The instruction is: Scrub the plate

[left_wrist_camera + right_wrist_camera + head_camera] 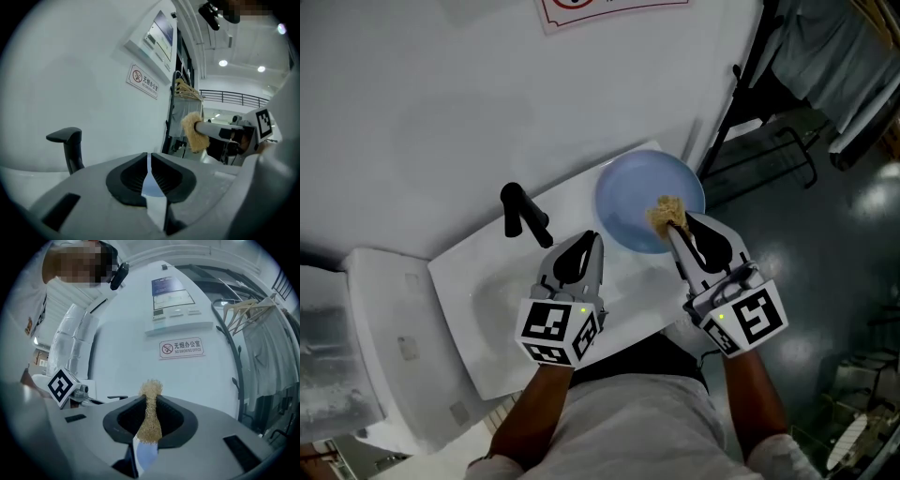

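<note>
A round pale-blue plate (633, 202) lies at the far right corner of the white sink (487, 291). My right gripper (675, 227) is shut on a tan scrubbing sponge (666, 214), which rests on the plate's right half. In the right gripper view the sponge (151, 413) is squeezed flat between the jaws and sticks out past the tips. My left gripper (592, 239) is shut over the sink, with its tips just beside the plate's left edge and nothing visibly held. From the left gripper view (148, 157) the sponge (194, 132) shows off to the right.
A black faucet (523, 214) stands at the sink's back, left of the left gripper. Behind it rises a white wall with a no-smoking sign (144, 80). A black coat rack (750, 103) stands to the right. A white fixture (384, 337) adjoins the sink's left.
</note>
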A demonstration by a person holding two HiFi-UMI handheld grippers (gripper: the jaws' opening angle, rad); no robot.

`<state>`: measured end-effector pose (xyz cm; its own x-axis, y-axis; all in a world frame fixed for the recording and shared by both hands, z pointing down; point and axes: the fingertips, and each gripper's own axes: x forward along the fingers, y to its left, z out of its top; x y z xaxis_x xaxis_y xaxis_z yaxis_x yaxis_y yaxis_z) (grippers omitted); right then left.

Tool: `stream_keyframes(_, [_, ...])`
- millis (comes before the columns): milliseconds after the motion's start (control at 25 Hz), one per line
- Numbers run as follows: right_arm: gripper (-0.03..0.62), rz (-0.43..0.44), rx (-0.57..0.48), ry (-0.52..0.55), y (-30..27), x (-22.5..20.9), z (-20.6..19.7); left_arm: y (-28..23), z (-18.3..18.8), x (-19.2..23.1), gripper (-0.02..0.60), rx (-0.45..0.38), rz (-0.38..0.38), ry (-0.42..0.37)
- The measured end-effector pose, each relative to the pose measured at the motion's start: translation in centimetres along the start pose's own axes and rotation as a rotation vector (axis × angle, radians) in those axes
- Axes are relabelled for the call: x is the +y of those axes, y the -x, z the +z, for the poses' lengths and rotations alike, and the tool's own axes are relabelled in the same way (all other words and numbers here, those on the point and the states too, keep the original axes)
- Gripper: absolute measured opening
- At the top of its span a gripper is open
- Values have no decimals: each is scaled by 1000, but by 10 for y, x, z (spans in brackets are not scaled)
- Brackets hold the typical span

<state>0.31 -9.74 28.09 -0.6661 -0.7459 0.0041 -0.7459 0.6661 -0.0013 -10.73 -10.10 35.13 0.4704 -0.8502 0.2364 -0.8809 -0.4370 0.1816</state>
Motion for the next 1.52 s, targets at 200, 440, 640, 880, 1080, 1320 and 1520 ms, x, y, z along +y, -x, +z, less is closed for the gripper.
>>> stream_keyframes(200, [61, 62, 17, 31, -16, -1, 0, -6, -11, 9, 23, 35, 58, 58])
stream_keyframes(440, [61, 127, 57, 45, -37, -8, -9, -20, -27, 12, 108, 98, 105, 139])
stream_keyframes(640, [61, 168, 123, 95, -57, -14, -28, -36, -50, 17, 141, 170, 151, 237])
stream_keyframes(880, [61, 207, 215, 153, -82, -22, -54, -53, -78, 32, 156, 245, 212, 372])
stream_keyframes(1080, [61, 227, 304, 169, -103, -23, -77, -65, -97, 43, 166, 303, 241, 467])
stream_keyframes(1320, [62, 264, 430, 205, -127, -19, -115, -78, -113, 50, 175, 366, 251, 530])
stream_keyframes(1520, [61, 304, 526, 261, -141, -14, -144, -87, -126, 55, 175, 418, 258, 556])
